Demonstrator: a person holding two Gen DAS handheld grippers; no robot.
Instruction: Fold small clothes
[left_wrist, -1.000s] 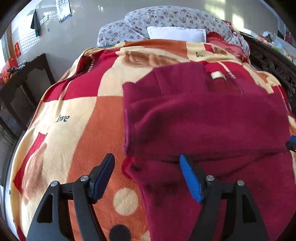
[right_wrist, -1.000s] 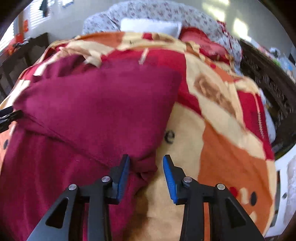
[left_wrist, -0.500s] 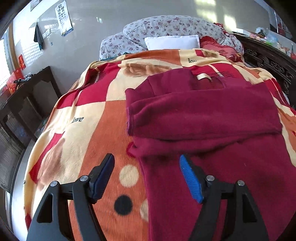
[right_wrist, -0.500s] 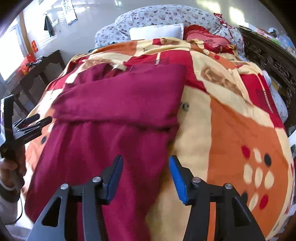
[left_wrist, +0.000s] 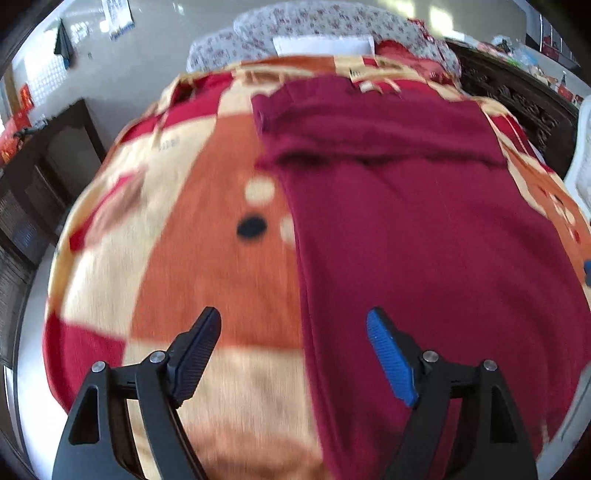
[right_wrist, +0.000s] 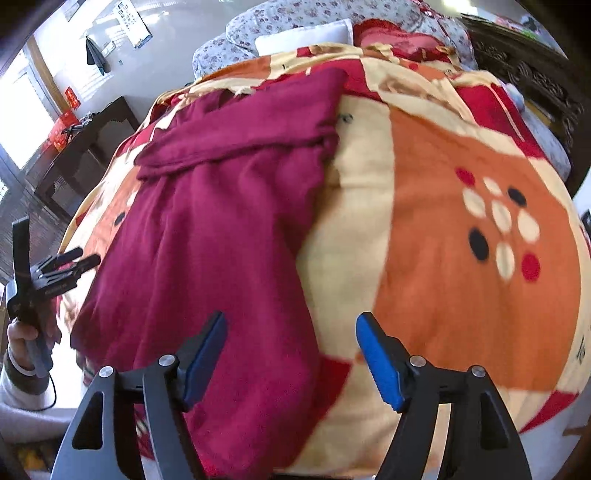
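- Garment (left_wrist: 424, 240): dark red, lies flat on the blanket (left_wrist: 207, 236) of the bed, a folded band across its far end. Long body runs from that band toward the near bed edge.
- Change over the last second: both grippers have pulled back from the folded band, where they worked close in, toward the near end of the bed. Much more of the garment now shows ahead of the fingers in both views.
- Left gripper (left_wrist: 293, 347): fingers wide apart, holding nothing. The garment's left edge runs between them; the blue finger (left_wrist: 388, 354) sits over cloth, the black one over bare blanket.
- Right gripper (right_wrist: 290, 350): fingers apart, wider than a second ago, empty. The garment's right edge falls between them, the left finger over cloth.
- In the right view the left gripper shows far left (right_wrist: 55, 269), off the garment's side, in the person's hand.
- Reading: the top fold looks finished and released. Judged next step is taking the near hem at both corners and carrying it up toward the band.
- Risk: the near hem seems to hang over the bed edge and is blurred; corners cannot be made out.
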